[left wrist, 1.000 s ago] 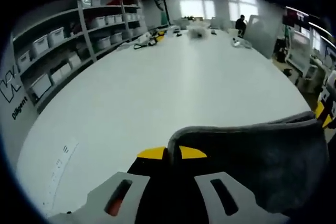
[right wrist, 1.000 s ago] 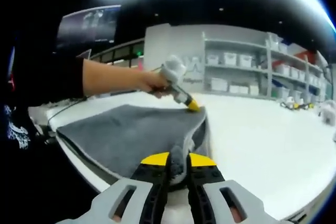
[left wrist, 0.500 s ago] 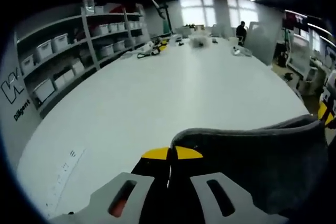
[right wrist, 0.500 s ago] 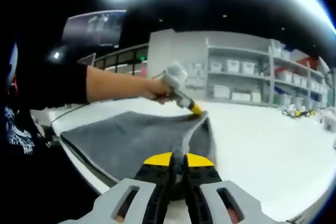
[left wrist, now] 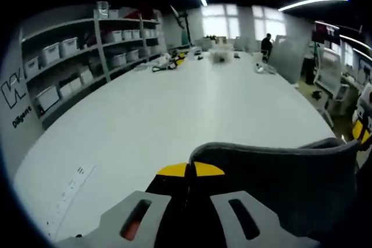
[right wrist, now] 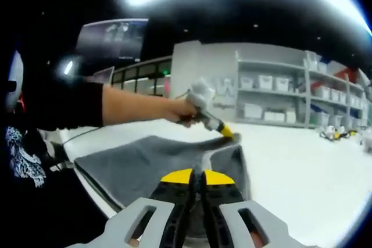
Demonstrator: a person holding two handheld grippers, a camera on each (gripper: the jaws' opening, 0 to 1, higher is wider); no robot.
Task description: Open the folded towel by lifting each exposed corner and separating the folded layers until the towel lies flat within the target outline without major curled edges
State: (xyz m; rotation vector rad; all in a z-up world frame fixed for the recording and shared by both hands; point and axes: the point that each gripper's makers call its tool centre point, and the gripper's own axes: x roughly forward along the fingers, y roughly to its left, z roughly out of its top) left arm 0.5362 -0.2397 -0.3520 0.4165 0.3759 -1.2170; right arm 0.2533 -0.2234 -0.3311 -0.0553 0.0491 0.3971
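A grey towel (left wrist: 279, 184) hangs lifted over the white table (left wrist: 174, 108) in the left gripper view, its edge curling up to the right. My left gripper (left wrist: 190, 169) is shut on the towel's edge, yellow tips pinched together. In the right gripper view the same towel (right wrist: 145, 161) spreads to the left over the table's near edge. My right gripper (right wrist: 197, 176) is shut on a towel corner. The left gripper (right wrist: 224, 130), held by a person's hand (right wrist: 180, 111), pinches the far corner there.
Shelves with white bins (left wrist: 64, 56) line the left wall. Tools and small objects (left wrist: 174, 59) lie at the table's far end, and a person (left wrist: 266, 43) stands far back. A printed scale mark (left wrist: 70, 184) lies on the table at the left. More shelves (right wrist: 279, 94) stand behind.
Both grippers keep their hold and have risen slightly with the towel. In the right gripper view the left gripper and its corner sit a little higher and further right.
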